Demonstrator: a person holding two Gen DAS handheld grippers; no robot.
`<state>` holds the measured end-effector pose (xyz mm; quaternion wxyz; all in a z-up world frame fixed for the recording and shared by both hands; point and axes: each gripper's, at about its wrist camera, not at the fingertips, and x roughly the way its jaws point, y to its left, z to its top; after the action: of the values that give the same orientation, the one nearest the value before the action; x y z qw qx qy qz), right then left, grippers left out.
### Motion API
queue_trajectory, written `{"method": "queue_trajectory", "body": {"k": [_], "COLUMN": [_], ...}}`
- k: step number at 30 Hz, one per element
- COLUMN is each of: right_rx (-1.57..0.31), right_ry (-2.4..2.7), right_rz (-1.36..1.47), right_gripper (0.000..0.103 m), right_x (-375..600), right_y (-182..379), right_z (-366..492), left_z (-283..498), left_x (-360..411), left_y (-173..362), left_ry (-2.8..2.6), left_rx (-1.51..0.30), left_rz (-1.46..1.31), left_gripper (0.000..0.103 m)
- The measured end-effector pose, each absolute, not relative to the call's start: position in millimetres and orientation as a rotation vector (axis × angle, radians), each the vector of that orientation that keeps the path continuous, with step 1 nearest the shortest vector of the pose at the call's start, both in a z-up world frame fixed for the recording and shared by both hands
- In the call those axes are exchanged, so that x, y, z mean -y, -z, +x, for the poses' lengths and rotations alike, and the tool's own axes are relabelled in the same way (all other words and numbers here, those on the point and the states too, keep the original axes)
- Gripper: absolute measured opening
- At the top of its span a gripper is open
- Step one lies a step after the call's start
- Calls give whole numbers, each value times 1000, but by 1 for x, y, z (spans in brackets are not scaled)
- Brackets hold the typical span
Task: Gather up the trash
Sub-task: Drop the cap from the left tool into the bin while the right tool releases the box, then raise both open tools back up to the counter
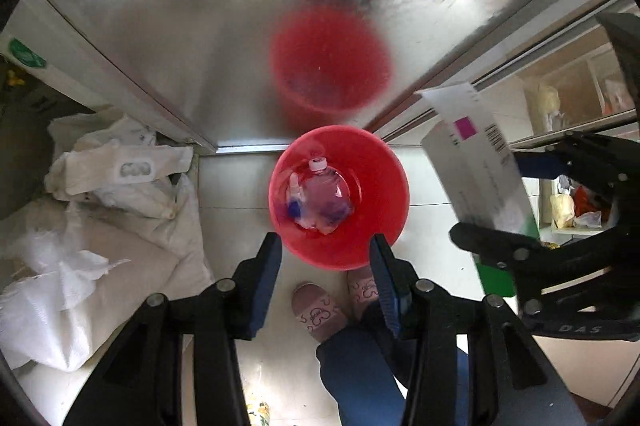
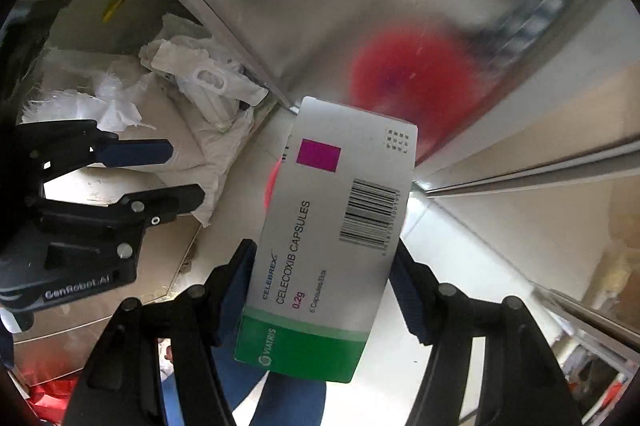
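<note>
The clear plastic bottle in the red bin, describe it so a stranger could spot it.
On the pale tiled floor, against the shiny metal panel, stands a round red plastic bin. Inside lies the clear plastic bottle, the only item with a white screw cap.

Both my views are bright with soft daylight. The floor tiles [image 1: 240,186] glare white. The steel panel [image 1: 224,10] ahead throws back smeared, blurred reflections, the red bucket [image 1: 340,194] showing there as a hazy red blotch. The fisheye bends straight edges and blackens the corners. Print on the medicine box [image 2: 332,226] stays sharp; its copy in the left view is blurred.
</note>
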<state>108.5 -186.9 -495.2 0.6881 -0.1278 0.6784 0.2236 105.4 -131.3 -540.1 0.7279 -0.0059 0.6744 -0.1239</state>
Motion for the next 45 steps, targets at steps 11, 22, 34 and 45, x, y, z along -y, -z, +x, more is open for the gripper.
{"method": "queue_trajectory", "body": {"k": [11, 22, 34, 45], "right_rx": [-1533, -1517, -1487, -1410], "right_ry": [-509, -529, -523, -481], "right_rz": [-272, -285, -232, -276], "right_gripper": [62, 65, 95, 102], "right_x": [204, 202, 210, 208], "right_y": [522, 531, 514, 431], "right_z": [107, 108, 104, 88], "left_z": [117, 115, 104, 89], "left_x": [133, 125, 119, 111], "left_y": [578, 577, 554, 472], "left_ry": [286, 269, 241, 214], "left_rx": [-1509, -1500, -1485, -1436], "left_rz": [-1, 5, 30, 26], "left_gripper": [43, 84, 103, 103]}}
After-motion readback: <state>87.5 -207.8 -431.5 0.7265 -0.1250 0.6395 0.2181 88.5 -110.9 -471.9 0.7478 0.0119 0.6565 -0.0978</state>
